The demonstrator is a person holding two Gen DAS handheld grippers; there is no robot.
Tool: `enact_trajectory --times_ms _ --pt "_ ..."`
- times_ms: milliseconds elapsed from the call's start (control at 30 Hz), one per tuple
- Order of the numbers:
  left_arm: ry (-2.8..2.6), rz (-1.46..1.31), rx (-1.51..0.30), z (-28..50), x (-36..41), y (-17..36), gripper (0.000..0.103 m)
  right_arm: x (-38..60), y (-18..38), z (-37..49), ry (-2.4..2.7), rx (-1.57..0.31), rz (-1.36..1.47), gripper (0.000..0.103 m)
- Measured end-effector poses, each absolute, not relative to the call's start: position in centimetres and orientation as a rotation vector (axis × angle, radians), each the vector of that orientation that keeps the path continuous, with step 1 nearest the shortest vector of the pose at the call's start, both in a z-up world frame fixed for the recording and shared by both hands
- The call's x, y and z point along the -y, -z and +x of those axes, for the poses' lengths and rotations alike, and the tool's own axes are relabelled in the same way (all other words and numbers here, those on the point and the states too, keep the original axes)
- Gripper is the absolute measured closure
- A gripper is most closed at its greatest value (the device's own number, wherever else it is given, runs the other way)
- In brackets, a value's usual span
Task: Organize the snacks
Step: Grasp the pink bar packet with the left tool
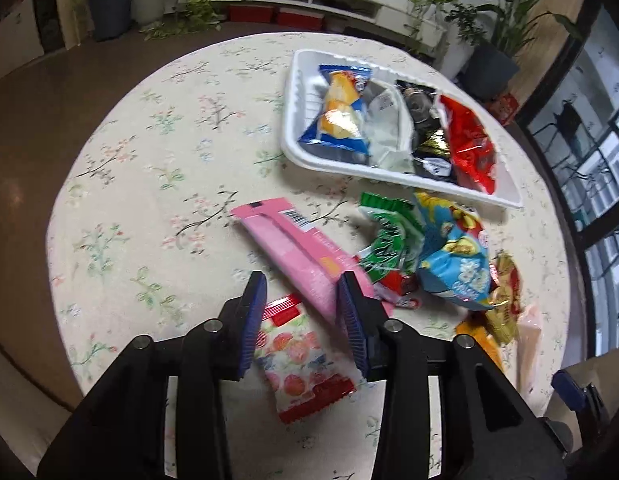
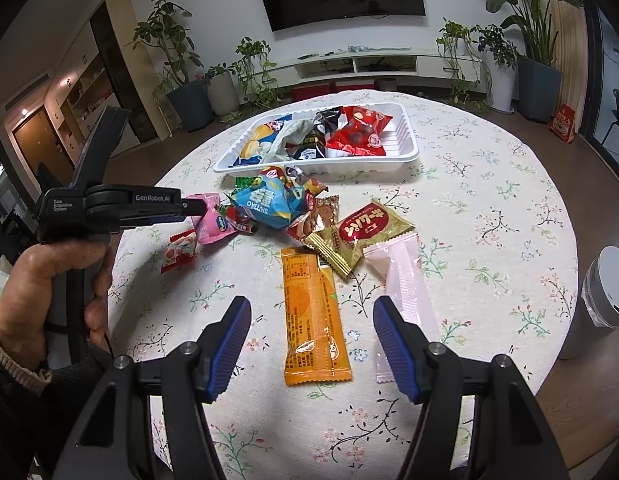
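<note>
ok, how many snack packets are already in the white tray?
4 visible in the white plastic tray: blue-and-yellow packet at its left end, pale white-green packet, black packet, red packet on the right. More may be hidden underneath.

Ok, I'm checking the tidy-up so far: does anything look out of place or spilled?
Yes. The white tray holds only a few packets, while a loose heap of snacks still lies jumbled on the tablecloth in front of it. The orange bar and pale pink packet lie apart from the heap.
</note>
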State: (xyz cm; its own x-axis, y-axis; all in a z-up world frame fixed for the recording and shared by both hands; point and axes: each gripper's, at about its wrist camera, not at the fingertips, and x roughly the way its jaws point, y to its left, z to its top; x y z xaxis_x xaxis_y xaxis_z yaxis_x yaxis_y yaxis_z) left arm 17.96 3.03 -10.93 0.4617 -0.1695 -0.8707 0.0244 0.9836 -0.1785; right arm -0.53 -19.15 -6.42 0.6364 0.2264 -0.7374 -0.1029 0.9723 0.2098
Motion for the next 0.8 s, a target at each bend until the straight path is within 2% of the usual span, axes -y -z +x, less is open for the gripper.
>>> enact_trajectory --times_ms 233,333,500,533,800 --pt "0.133 -0.223 -1.099 18.2 -3.6 11.6 0.063 18.9 6.7 -0.5 -0.198 -0.864 0.152 0.036" --pt "0.130 -0.238 -1.108 18.8 -3.5 11.6 0.057 18.9 6.7 -0.5 -0.200 -0.867 0.154 0.036" --pt "0.119 -0.291 -1.118 19.2 -3.7 11.9 0.054 18.8 6.9 -0.5 -0.199 -0.870 0.157 0.036" --pt "0.120 -0.301 -1.121 19.2 -3.7 12.0 0.050 18.8 6.9 -0.5 -0.201 -0.871 0.156 0.036" --pt "0.106 -0.343 -1.111 19.6 -3.7 11.9 0.044 18.6 7.0 -0.5 -0.207 -0.875 0.154 0.036"
